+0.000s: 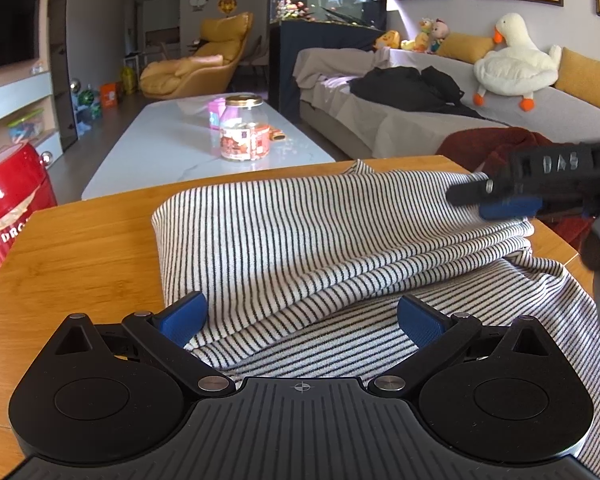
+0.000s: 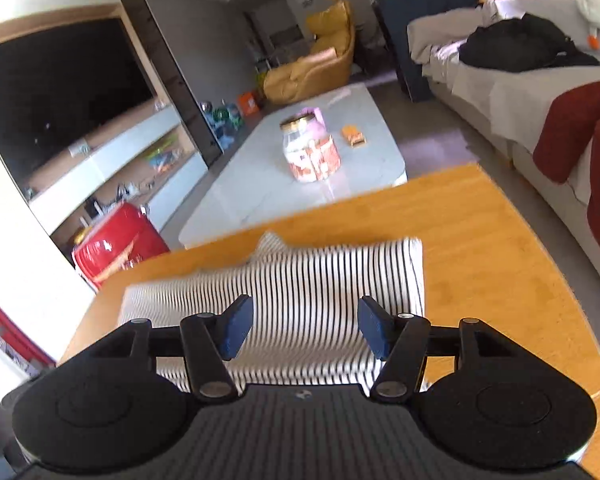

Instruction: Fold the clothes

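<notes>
A black-and-white striped garment (image 1: 320,240) lies folded in layers on a wooden table (image 1: 80,248). My left gripper (image 1: 302,320) is open just above its near edge, blue pads either side of the cloth. My right gripper (image 1: 500,200) enters the left wrist view from the right, over the garment's far right corner; its jaws look nearly closed there. In the right wrist view my right gripper (image 2: 306,328) is open above the striped garment (image 2: 320,280), holding nothing, with the wooden table (image 2: 480,248) beneath. The view is motion-blurred.
A white coffee table (image 1: 172,148) with a glass jar (image 1: 244,128) stands beyond the wooden table. A grey sofa (image 1: 420,124) with a dark red cloth (image 1: 488,144), black clothes and a plush goose is at right. A red box (image 1: 8,208) sits left.
</notes>
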